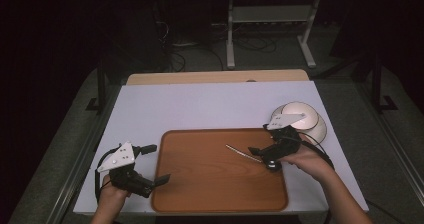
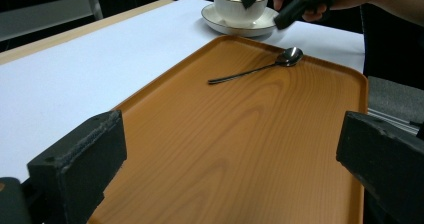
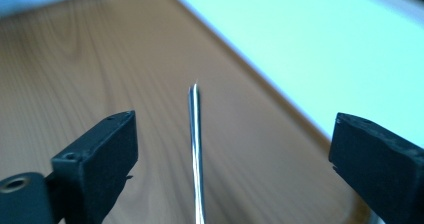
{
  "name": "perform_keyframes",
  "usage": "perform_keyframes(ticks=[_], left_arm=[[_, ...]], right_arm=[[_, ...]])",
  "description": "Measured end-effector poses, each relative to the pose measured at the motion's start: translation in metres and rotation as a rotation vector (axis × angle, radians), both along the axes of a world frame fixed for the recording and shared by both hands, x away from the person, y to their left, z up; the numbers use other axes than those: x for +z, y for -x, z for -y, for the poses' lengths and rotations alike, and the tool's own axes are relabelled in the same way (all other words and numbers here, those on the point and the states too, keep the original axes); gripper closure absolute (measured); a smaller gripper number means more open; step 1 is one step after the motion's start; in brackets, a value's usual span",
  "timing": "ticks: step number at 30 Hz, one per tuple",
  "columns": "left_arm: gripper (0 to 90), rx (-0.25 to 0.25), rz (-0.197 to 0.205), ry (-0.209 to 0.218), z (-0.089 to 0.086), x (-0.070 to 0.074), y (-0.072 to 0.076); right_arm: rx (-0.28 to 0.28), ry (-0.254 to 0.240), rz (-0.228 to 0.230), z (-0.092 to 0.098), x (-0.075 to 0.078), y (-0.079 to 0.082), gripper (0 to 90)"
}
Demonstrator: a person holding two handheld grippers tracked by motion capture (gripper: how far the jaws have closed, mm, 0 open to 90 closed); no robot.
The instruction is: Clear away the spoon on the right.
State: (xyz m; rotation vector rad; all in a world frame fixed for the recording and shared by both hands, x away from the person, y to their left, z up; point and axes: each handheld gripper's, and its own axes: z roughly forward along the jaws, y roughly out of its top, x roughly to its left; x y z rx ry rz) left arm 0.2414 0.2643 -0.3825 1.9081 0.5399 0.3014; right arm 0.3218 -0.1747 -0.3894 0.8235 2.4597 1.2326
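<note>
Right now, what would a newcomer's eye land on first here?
The orange-brown tray in the middle of the white table, with a lone metal spoon lying on its far right part. Then the right tool, open over the spoon, its handle running between the jaws in the right gripper view. Just past the tray's far right corner, a white cup stands on a saucer.

A tray [image 1: 200, 184] lies on the surface [image 1: 200, 106], toward the person's edge. A spoon [image 1: 243, 153] lies on the tray in its right half, handle pointing left and away. Behind the tray's far right corner a cup [image 2: 239, 4] sits on a saucer [image 2: 218, 22], which rests on the surface just beside the tray.
</note>
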Motion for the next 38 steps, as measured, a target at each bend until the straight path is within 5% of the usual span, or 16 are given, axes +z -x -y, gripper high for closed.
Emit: perform_keyframes(ticks=[7, 17, 28, 38], left_arm=[[0.0, 0.001, -0.002, 0.0, 0.0, 0.0, 0.0], [0.0, 0.009, -0.002, 0.001, -0.001, 0.0, 0.001], [0.0, 0.016, -0.002, 0.002, -0.002, 0.0, 0.002], [0.0, 0.02, -0.001, 0.0, -0.003, 0.0, 0.004]], right_arm=[[-0.066, -0.108, 0.098, 0.021, 0.017, 0.017, 4.2], [-0.118, -0.192, 0.16, 0.053, 0.023, 0.045, 4.2], [-0.16, -0.205, 0.155, 0.079, 0.009, 0.066, 4.2], [-0.158, -0.224, 0.157, 0.085, 0.005, 0.068, 4.3]])
